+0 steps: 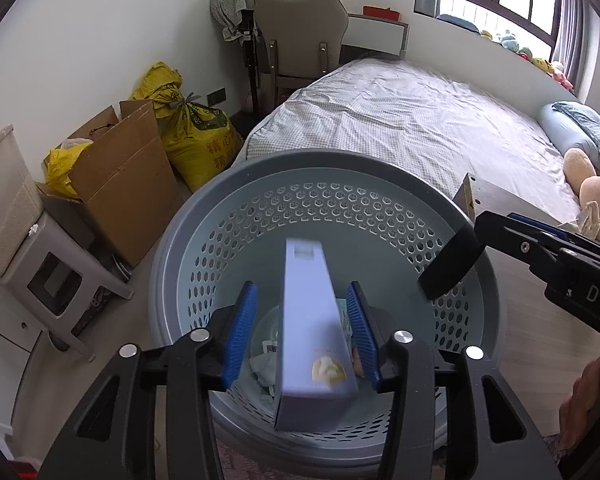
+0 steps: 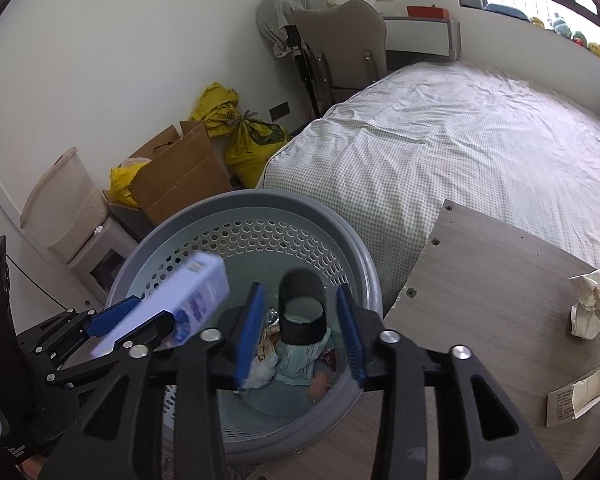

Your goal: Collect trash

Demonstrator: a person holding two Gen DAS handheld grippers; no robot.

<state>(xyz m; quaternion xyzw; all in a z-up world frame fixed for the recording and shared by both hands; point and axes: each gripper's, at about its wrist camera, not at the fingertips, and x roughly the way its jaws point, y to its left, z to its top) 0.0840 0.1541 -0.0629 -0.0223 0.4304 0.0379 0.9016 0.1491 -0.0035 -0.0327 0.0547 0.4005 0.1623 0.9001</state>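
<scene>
Over the grey perforated bin [image 1: 324, 184], centre-bottom of both views: long pale-blue box [image 1: 314, 320] sits btwn left gripper [image 1: 306, 332] pads w/ gaps either side, released. Black cup [image 2: 302, 308] likewise loose btwn right gripper [image 2: 300, 332] pads, jaws parted. Wrappers [image 2: 296, 360] in bin bottom. 2 crumpled papers [image 2: 592, 300] on wood board [image 2: 500, 280] at right; bed [image 1: 400, 120] upper right

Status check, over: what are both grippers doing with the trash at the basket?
Left gripper open, pale box loose between fingers over basket. Right gripper open, black cup dropping in. Nothing blocking.
</scene>
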